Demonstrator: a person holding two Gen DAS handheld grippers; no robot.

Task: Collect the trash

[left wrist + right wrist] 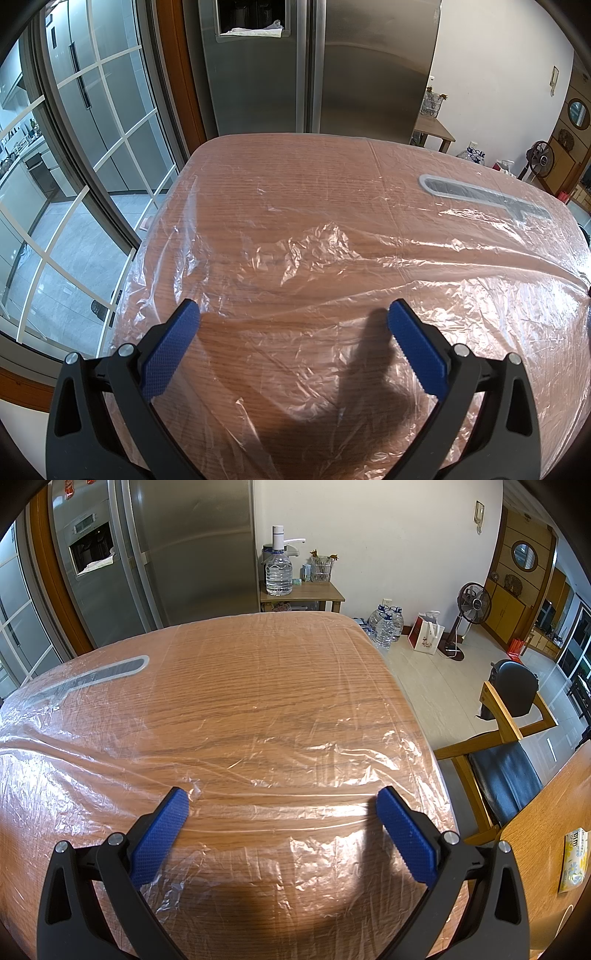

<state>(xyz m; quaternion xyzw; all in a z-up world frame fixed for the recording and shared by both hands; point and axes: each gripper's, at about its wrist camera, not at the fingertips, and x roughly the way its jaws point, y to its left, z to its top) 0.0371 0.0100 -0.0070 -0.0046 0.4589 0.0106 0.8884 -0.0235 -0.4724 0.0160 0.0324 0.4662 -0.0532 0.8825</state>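
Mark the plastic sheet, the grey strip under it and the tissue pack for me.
Plastic sheet (325, 753): right wrist view, a crinkled fold.
Grey strip (476, 192): left wrist view, middle of its length.
Tissue pack (574, 860): right wrist view, centre of its printed top face.

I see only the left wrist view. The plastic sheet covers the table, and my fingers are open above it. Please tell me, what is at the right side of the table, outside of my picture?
Observer: A wooden chair with a black seat stands beside the right edge of the table.
Operator: And the right gripper, does it hold something?
Observer: No. The right gripper is open and empty above the plastic sheet.
Operator: Is there any loose thing near it?
Observer: A small yellow and white packet lies on a second wooden surface to the right of the chair.
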